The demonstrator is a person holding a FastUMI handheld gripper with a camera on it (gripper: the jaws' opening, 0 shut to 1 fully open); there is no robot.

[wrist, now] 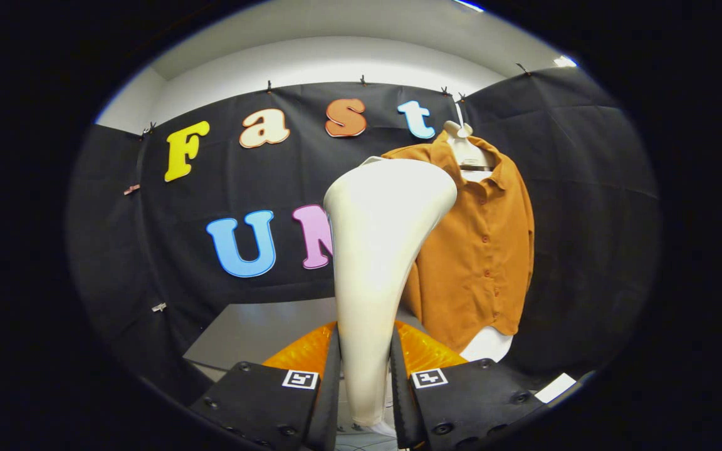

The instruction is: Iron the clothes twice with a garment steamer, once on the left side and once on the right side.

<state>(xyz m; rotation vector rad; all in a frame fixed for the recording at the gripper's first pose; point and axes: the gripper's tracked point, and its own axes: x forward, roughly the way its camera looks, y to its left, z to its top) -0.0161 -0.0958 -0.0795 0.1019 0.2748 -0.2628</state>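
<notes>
We have the steamer [376, 263] clamped between the two fingers [329, 388] of the gripper [365, 382], both pads pressing on its slim cream handle, its broad head raised toward the shirt [480, 244]. The shirt, rust-brown and buttoned, hangs on a white hanger form [461, 134] against the booth wall, beyond the fingers and partly behind the steamer head.

The steamer head does not seem to touch the cloth yet, though we cannot tell the gap for sure. We judge the risks as follows:

- The handle tapers, so the steamer could slip or twist in our grip if we push hard on the cloth.
- The shirt hangs free, so a heavy stroke could swing it or drag it off the hanger.
- We approach near the shirt's side edge, so one pass may slide off the cloth.
</notes>
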